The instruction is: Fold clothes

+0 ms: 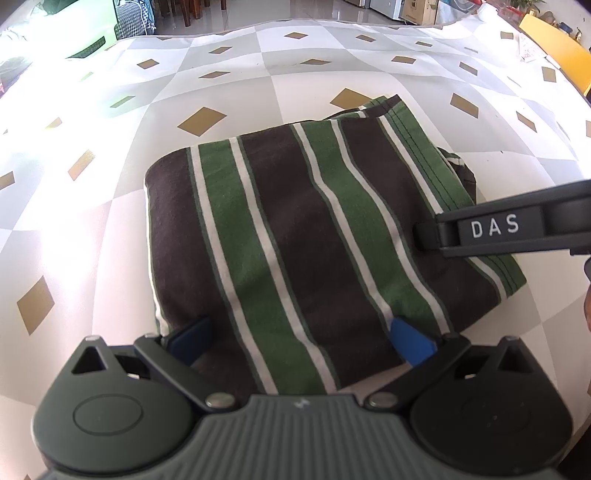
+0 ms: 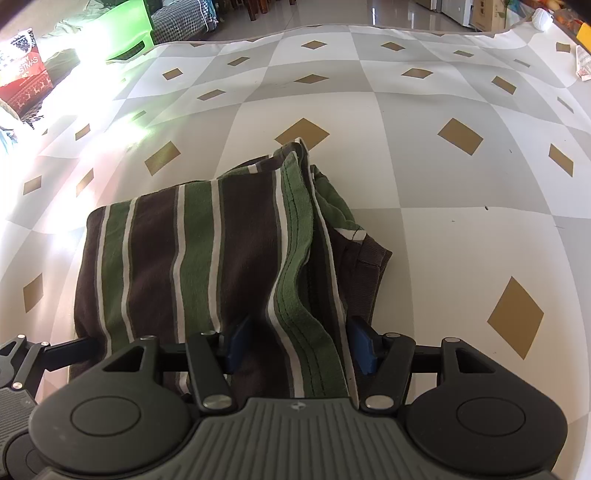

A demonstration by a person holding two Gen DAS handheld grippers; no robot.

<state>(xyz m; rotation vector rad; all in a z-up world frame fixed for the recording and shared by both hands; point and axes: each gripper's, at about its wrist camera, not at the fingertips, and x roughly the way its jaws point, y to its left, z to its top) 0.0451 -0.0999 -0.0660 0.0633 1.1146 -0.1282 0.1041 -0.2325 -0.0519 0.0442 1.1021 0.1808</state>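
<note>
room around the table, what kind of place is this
Probably a home living or dining area: a table under a checked cloth, a tiled floor with wooden chair legs beyond it, and a striped shirt being folded.

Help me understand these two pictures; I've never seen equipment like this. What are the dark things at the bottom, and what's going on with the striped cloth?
Those are two hand-held grippers, each with a camera looking along its blue-padded fingers. One picture comes from the left gripper, the other from the right gripper. A folded striped garment in brown, green and white lies on a checked tablecloth. Both grippers stand open over the garment's near edge, fabric between the fingers, not pinched. The bar marked DAS at the edge of the left view is part of the right gripper.
</note>
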